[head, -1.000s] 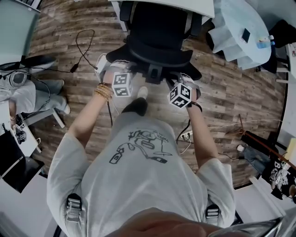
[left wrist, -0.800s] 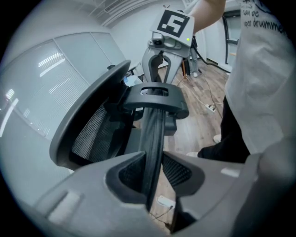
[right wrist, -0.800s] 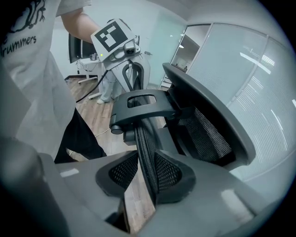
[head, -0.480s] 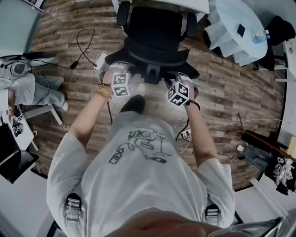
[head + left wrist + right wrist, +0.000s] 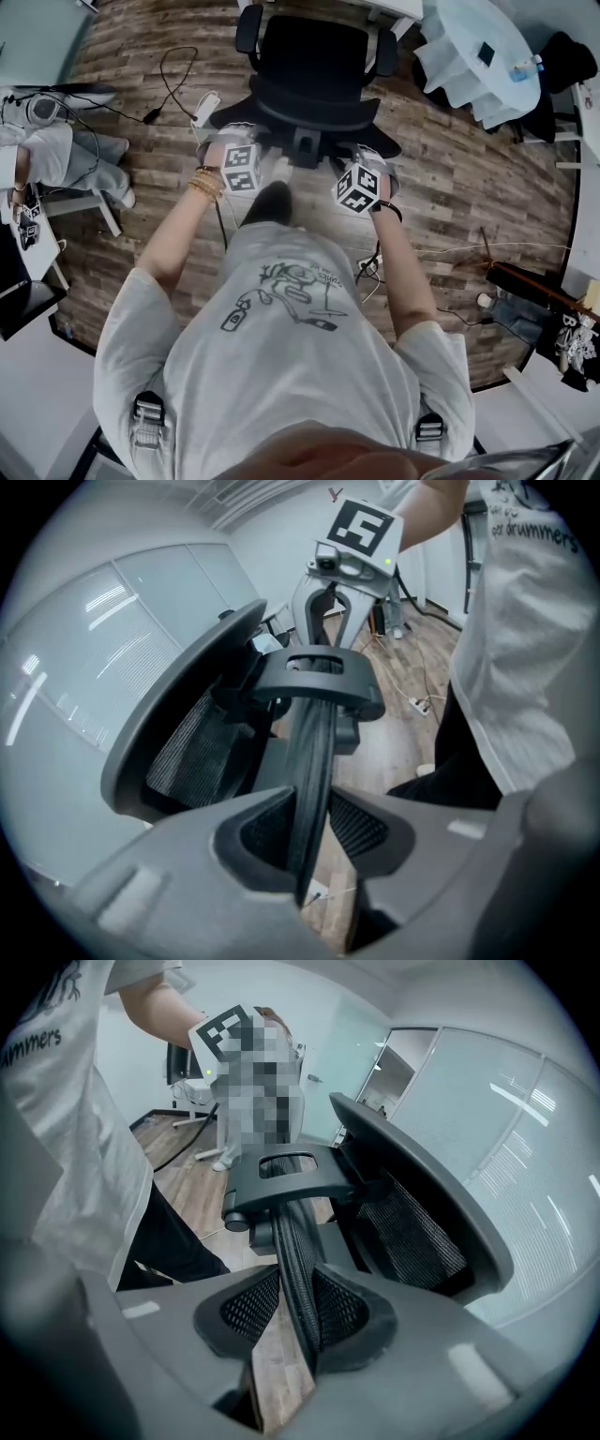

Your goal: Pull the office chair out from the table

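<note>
The black mesh office chair (image 5: 314,61) stands in front of me in the head view, its seat out from under the white table (image 5: 398,7) at the top edge. My left gripper (image 5: 228,141) is shut on the left part of the backrest's top rim (image 5: 305,114). My right gripper (image 5: 373,159) is shut on the right part. In the left gripper view the rim (image 5: 314,761) runs between the jaws of the left gripper (image 5: 302,841). In the right gripper view the mesh-edged rim (image 5: 295,1251) is pinched in the right gripper (image 5: 302,1321) the same way.
A seated person (image 5: 56,155) is at the left beside a desk (image 5: 19,300). Cables (image 5: 173,80) and a power strip (image 5: 367,269) lie on the wood floor. A round white table (image 5: 478,52) stands at the upper right. Bags and gear (image 5: 562,347) sit at the right.
The chair has rolled back out from under the table along with both grippers. More of its seat shows now. Both grips are unchanged.
</note>
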Tool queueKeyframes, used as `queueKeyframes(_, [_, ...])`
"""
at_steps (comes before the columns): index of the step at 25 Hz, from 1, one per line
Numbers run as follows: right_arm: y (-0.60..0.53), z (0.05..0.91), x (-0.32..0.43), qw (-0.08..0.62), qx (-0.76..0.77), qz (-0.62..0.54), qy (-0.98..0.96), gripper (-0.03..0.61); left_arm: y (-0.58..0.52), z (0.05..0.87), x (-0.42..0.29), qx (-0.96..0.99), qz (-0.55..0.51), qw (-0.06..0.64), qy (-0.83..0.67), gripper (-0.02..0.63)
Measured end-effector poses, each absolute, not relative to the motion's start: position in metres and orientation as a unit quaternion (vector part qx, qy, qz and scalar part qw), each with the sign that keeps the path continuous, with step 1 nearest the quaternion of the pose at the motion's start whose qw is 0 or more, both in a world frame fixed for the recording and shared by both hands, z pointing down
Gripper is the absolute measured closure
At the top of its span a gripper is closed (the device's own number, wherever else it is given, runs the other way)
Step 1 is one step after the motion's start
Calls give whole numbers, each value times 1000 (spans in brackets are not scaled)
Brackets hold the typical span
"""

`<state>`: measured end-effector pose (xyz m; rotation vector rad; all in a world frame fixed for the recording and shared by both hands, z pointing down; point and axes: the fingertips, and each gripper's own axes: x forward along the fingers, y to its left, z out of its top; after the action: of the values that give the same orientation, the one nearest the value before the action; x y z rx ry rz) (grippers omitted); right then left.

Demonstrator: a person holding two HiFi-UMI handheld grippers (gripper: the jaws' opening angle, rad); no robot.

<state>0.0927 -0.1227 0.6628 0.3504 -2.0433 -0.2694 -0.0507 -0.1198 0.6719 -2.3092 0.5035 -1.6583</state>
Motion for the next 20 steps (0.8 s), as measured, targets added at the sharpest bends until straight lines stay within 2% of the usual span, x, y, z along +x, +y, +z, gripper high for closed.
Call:
queueKeyframes(9, [-54, 662, 113, 499, 137, -116, -848, 460, -46, 668, -27, -797, -566, 110, 179, 500])
queueKeyframes(20, [12, 662, 94, 503, 139, -108, -846, 462, 14, 670, -48, -799, -566, 116, 167, 499])
